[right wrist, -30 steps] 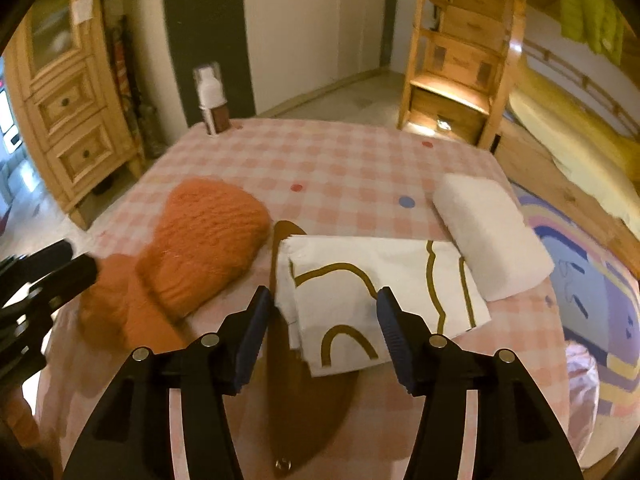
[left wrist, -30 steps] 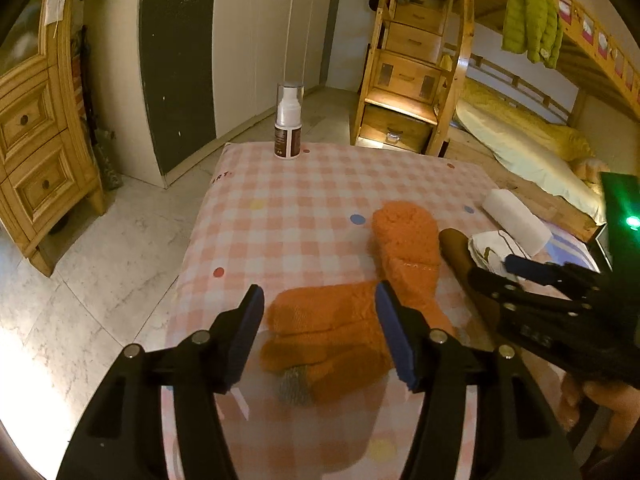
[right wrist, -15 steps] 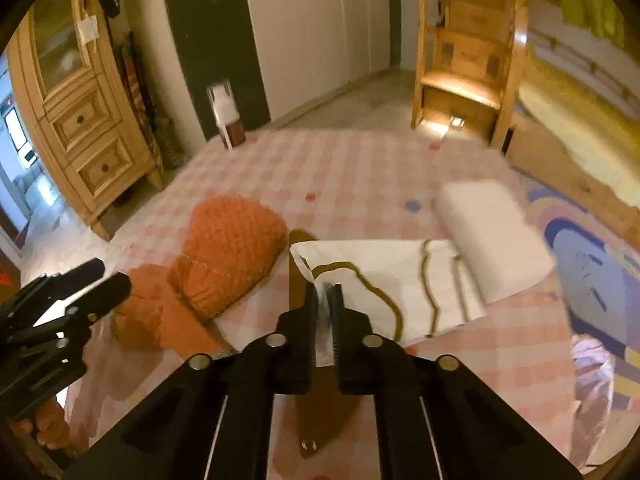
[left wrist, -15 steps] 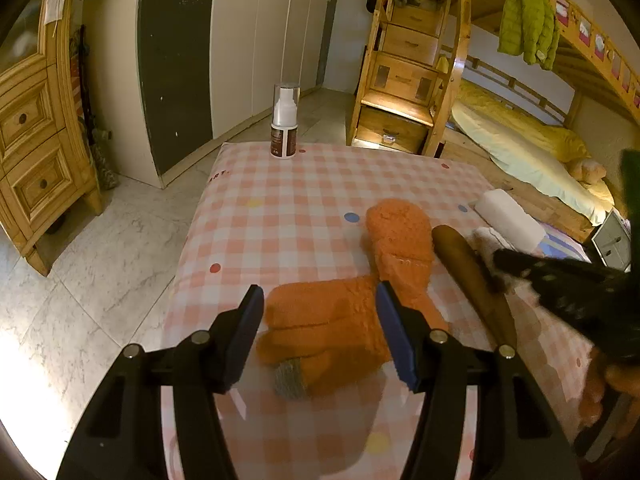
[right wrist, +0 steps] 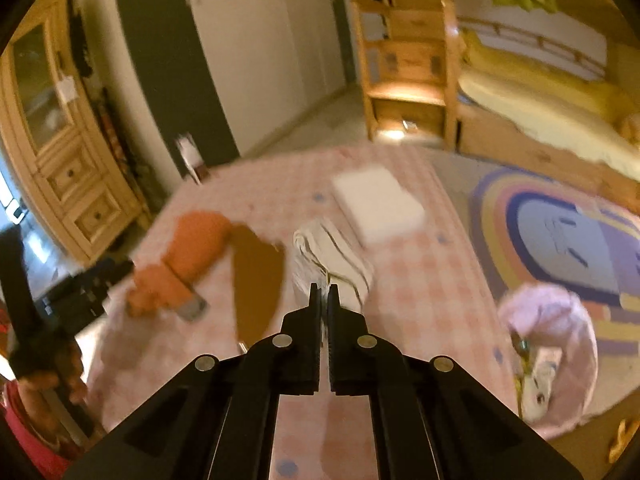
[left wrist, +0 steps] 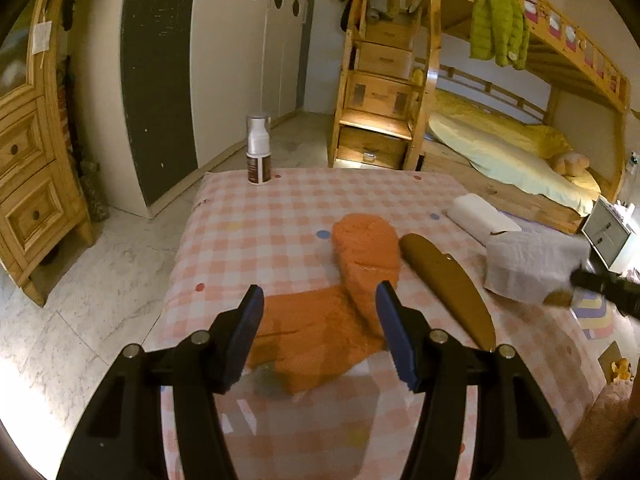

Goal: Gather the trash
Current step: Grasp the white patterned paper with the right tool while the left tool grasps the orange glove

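My right gripper (right wrist: 324, 292) is shut on a white paper napkin with brown lines (right wrist: 332, 256) and holds it lifted above the pink checked table (right wrist: 420, 280). In the left wrist view the napkin (left wrist: 528, 264) hangs at the right edge, blurred. My left gripper (left wrist: 318, 312) is open and empty, just above a pair of orange gloves (left wrist: 352, 288). A pink trash bag (right wrist: 556, 352) with wrappers inside hangs at the table's right side.
A brown leaf-shaped mat (left wrist: 452, 284) lies right of the gloves. A white folded towel (left wrist: 480, 216) sits at the far right. A spray bottle (left wrist: 258, 152) stands at the far edge. Wooden drawers (left wrist: 28, 184) stand left, a bunk bed (left wrist: 500, 140) behind.
My right gripper closed on the napkin, lifted it off the brown mat and swung right. My left gripper stayed open over the gloves.
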